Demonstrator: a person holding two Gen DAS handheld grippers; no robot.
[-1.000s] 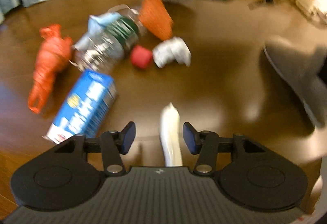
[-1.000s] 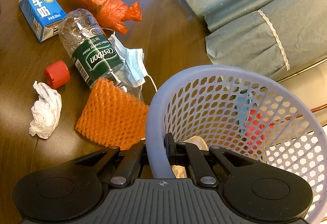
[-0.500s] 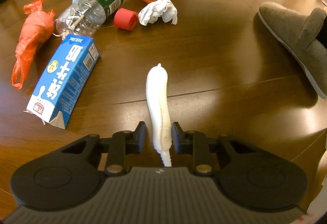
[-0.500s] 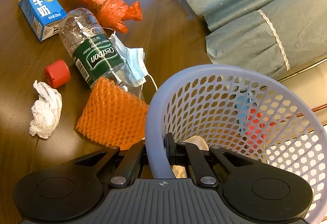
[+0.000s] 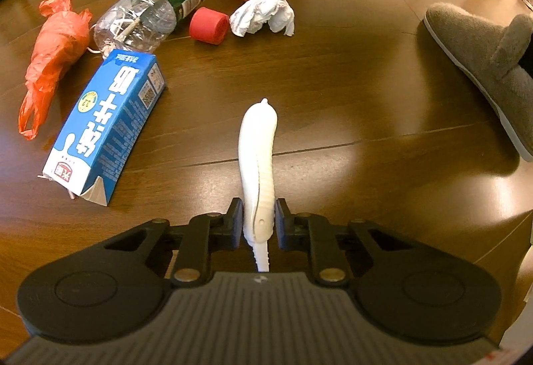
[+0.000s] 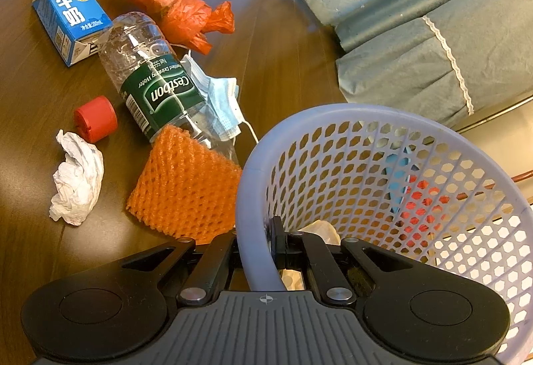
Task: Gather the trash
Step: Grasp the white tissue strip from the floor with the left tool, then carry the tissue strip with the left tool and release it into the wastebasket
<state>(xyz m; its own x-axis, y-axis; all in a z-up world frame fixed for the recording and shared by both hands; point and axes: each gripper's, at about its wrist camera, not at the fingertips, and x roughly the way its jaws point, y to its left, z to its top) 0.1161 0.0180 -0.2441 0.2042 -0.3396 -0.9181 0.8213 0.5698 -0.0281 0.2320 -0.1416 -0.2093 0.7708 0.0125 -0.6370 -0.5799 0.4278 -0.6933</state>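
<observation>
The white curved piece [image 5: 258,165], loose between open jaws a second ago, is now clamped by the left gripper [image 5: 258,223]; the basket [image 6: 256,198] rim stays pinched by the right gripper [image 6: 255,245], ready for deposit.

Left gripper [image 5: 258,225] clamps a white ridged piece [image 5: 258,161] beside milk carton [image 5: 110,128]

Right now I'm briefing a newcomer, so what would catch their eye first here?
Probably the long white object clamped upright in the left gripper, over the wooden floor. Next, the lilac mesh basket whose rim the right gripper pinches, beside an orange foam net and a green-labelled bottle.
</observation>
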